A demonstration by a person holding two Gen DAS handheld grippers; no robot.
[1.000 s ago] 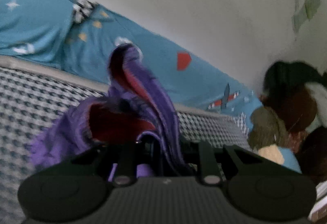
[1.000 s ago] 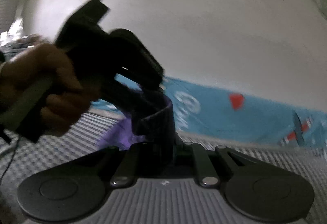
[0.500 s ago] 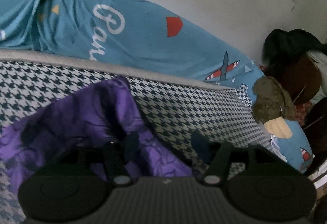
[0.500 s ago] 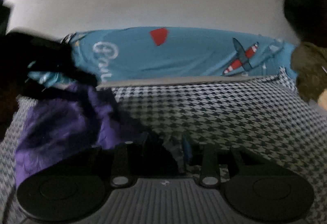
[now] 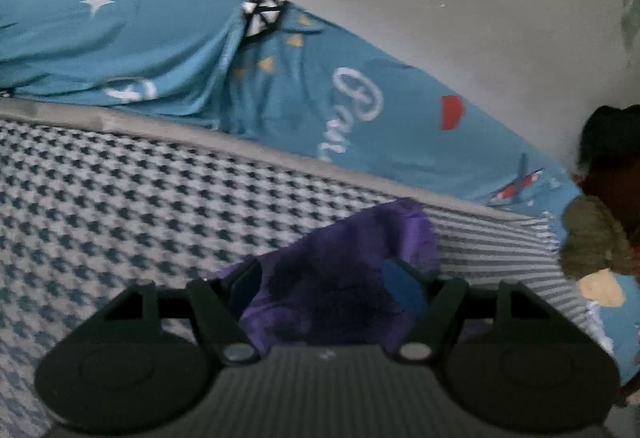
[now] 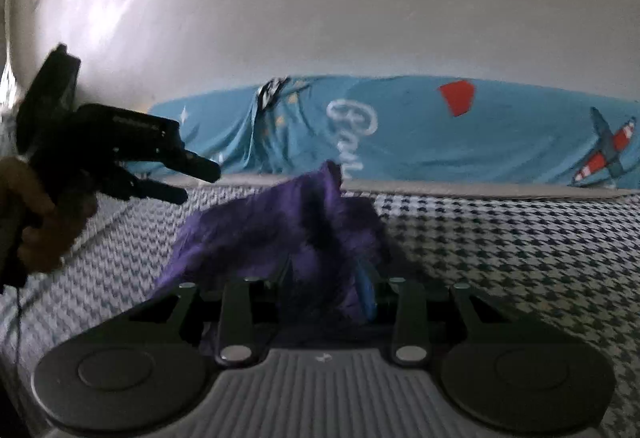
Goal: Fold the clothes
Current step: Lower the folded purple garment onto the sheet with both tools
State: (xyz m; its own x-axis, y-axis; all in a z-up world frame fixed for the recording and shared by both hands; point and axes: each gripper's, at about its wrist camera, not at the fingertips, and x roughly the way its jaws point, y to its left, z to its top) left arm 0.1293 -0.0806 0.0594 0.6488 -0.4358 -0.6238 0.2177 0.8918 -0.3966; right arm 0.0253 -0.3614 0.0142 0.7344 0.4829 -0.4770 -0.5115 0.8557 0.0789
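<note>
A crumpled purple garment (image 6: 276, 230) lies in a heap on the houndstooth bed sheet (image 6: 520, 238). My right gripper (image 6: 330, 284) is low over its near edge. Its jaws stand partly apart, with cloth bunched loosely between them and hiding the left finger; the blue right pad (image 6: 365, 294) shows. A hand (image 6: 40, 226) holds my left gripper (image 6: 198, 184) in the air, left of the heap and clear of it. Its jaws are opening and grip nothing. In the left wrist view, the purple garment (image 5: 344, 270) shows beyond the left gripper (image 5: 324, 284).
A blue quilt (image 5: 160, 50) printed with stars and aeroplanes lies along the white wall behind the bed. A pile of dark, brown and olive clothes (image 5: 592, 246) sits at the bed's right end. The houndstooth sheet (image 5: 120, 198) stretches to the left.
Both grippers held the purple garment up a second ago. Both have opened, and it has dropped into a heap on the bed. The left gripper has pulled away to the left.
</note>
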